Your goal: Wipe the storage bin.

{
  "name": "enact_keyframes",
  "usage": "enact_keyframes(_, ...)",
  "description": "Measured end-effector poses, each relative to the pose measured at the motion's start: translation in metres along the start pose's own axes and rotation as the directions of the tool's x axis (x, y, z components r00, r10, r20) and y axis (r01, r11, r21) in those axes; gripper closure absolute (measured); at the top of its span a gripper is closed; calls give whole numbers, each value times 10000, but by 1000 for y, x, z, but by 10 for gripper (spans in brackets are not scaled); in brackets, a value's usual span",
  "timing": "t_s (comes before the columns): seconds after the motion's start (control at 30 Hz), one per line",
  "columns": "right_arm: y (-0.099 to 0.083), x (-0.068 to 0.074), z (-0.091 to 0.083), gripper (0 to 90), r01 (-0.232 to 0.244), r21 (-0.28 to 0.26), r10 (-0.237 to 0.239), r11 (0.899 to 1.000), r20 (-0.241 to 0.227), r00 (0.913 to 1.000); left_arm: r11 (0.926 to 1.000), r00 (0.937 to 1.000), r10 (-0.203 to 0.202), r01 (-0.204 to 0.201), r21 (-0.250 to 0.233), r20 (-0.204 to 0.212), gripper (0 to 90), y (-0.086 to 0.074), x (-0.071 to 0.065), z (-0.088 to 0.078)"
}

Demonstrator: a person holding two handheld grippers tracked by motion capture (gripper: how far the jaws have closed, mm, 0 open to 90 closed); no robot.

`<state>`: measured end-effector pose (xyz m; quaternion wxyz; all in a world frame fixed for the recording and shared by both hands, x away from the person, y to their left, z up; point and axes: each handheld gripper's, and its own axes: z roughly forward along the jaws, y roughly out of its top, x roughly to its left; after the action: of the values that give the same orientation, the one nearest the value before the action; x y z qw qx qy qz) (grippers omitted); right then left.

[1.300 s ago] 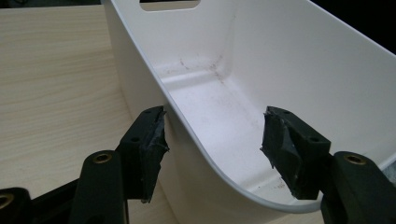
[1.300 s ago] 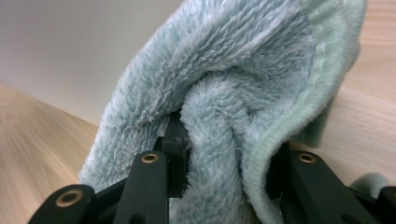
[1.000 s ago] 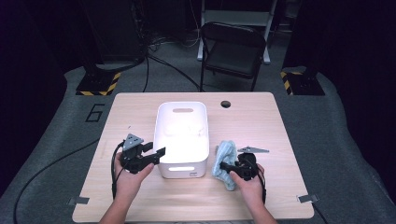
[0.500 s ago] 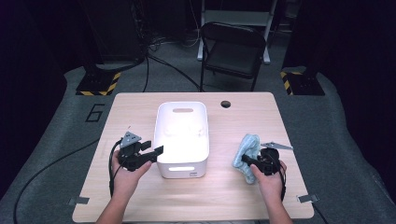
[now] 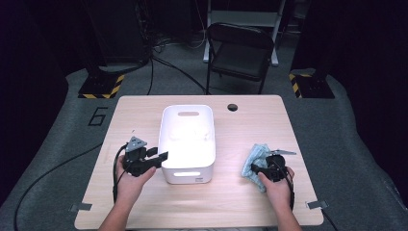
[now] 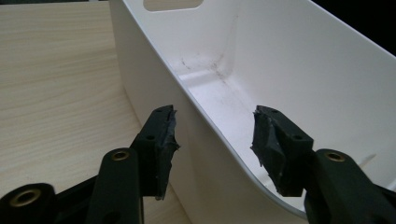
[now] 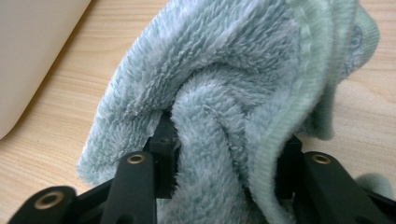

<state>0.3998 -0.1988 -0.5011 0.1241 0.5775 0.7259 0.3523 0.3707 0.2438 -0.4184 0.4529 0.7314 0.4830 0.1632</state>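
Right gripper [image 5: 258, 169] loosening, cloth [image 5: 255, 159] between jaws.

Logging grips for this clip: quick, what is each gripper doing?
Left gripper: open, astride the white bin's wall, closing, not pressing.
Right gripper: cloth bunched between its jaws, which have just been opening.

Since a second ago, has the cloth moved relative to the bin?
Yes. The blue cloth, between the jaws of the right gripper, has shifted rightward, away from the white bin, which stayed put. The jaws have just been opening.
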Motion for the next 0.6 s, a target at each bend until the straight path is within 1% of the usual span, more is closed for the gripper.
enact_keyframes(0.03, 0, 1, 0, 538, 23, 28, -23, 10000, 24, 10000, 10000, 10000, 49, -49, 74, -55, 543, -1, -1, 1)
enact_keyframes(0.07, 0, 1, 0, 528, 62, -82, -62, 9999, 35, 10000, 10000, 10000, 54, -54, 31, -73, 548, -1, -1, 2)
enact_keyframes(0.1, 0, 2, 0, 520, -77, 8, 77, 10000, 30, 10000, 10000, 9999, 57, -57, 1, -89, 550, -1, -1, 2)
enact_keyframes(0.13, 0, 3, 0, 511, -104, 21, 104, 9999, 16, 9999, 10000, 9999, 37, -37, -29, -108, 555, -2, -1, 2)
enact_keyframes(0.2, -1, 3, 0, 501, -85, 80, 85, 9999, -22, 10000, 9999, 9999, -4, 2, -133, -161, 559, -2, -1, 3)
enact_keyframes(0.23, -1, 2, 1, 494, 14, -23, -14, 10000, 9, 10000, 9999, 9999, -35, 33, -145, -157, 562, -2, -1, 3)
enact_keyframes(0.27, -1, 3, 1, 484, -6, -52, 6, 10000, 28, 10000, 9999, 9998, -38, 36, -169, -172, 563, -2, -1, 3)
enact_keyframes(0.3, -1, 3, 0, 470, -52, -8, 52, 10000, -5, 10000, 9998, 9998, -18, 14, -193, -200, 566, -2, -1, 3)
enact_keyframes(0.37, -1, 3, 0, 436, -101, -108, 100, 9999, -37, 9999, 9997, 9997, -31, 25, -237, -226, 574, -2, 0, 4)
enact_keyframes(0.43, -1, 3, -2, 400, -113, -112, 110, 9999, -185, 9998, 9996, 9997, -36, 29, -277, -225, 579, -2, 1, 4)
enact_keyframes(0.53, -1, 4, -4, 358, -262, -194, 259, 9995, -170, 9995, 9993, 9997, -64, 55, -360, -252, 580, -1, 2, 6)
enact_keyframes(0.57, -1, 4, -6, 345, -249, -298, 244, 9992, -186, 9995, 9994, 9997, -64, 57, -339, -227, 581, -1, 3, 6)
enact_keyframes(0.6, 0, 4, -8, 335, -245, -293, 238, 9993, -245, 9994, 9996, 9998, -58, 52, -288, -197, 581, -1, 3, 6)
